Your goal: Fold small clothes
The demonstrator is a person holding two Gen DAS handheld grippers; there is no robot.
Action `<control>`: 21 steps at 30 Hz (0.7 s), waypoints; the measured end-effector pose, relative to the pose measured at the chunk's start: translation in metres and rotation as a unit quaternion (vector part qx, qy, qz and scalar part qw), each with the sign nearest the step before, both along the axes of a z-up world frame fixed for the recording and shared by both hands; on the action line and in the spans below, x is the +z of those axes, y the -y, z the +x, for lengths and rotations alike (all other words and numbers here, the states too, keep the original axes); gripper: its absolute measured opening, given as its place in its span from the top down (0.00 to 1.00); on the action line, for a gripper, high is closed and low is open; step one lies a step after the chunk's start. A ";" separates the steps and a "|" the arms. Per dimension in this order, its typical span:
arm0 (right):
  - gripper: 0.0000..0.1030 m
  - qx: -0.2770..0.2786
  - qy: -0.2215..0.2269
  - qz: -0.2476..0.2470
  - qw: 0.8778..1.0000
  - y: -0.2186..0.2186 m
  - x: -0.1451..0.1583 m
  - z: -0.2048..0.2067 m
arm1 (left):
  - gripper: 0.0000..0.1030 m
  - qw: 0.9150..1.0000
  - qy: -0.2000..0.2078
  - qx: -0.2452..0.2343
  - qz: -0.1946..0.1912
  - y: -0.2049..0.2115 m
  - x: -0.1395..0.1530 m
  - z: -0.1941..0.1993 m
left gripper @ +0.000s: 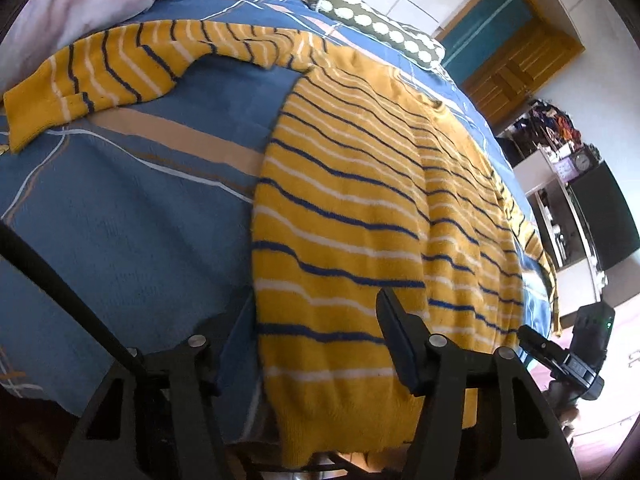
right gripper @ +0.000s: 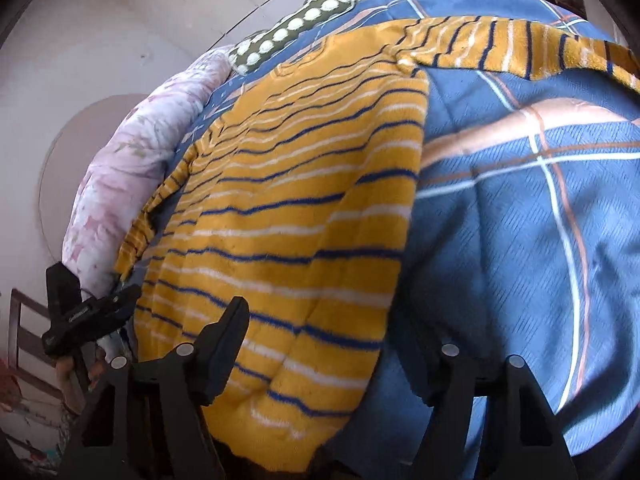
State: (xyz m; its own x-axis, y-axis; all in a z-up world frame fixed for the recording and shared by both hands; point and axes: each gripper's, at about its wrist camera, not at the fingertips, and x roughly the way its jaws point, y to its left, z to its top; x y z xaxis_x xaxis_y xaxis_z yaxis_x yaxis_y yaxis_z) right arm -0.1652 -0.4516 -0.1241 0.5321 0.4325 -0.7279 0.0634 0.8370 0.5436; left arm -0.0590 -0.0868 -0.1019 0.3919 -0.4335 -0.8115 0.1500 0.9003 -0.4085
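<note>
The yellow striped sweater (left gripper: 352,208) (right gripper: 292,216) lay flat, spread out on the blue patterned bedspread (left gripper: 132,248) (right gripper: 520,248), its hem hanging over the near edge of the bed. One sleeve (left gripper: 104,72) stretched out sideways across the bedspread toward the pink quilt (left gripper: 80,0) (right gripper: 132,168) bunched at the far left corner; the other sleeve (right gripper: 512,48) reached toward the bed's right side. A green dotted pillow (left gripper: 376,20) (right gripper: 296,28) sat beyond the collar at the far edge.

The left gripper (left gripper: 308,344) hovered at the hem with its jaws spread wide, one finger over the sweater and one over the bedspread, gripping nothing. The right gripper (right gripper: 344,352) likewise stood wide open at the hem's right corner, holding nothing. Each gripper showed at the margin of the other's view.
</note>
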 end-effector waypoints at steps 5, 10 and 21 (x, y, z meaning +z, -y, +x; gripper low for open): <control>0.34 0.016 0.003 -0.051 0.999 -0.026 0.001 -0.009 | 0.83 0.999 0.002 -0.026 0.028 0.018 -0.007 -0.010; 0.81 0.029 -0.004 -0.121 0.992 -0.044 0.003 -0.011 | 0.88 0.996 0.029 -0.020 0.086 0.032 0.000 -0.028; 0.87 0.054 -0.024 -0.276 0.959 -0.048 0.024 -0.071 | 0.87 0.990 0.050 -0.023 0.133 0.031 0.023 -0.092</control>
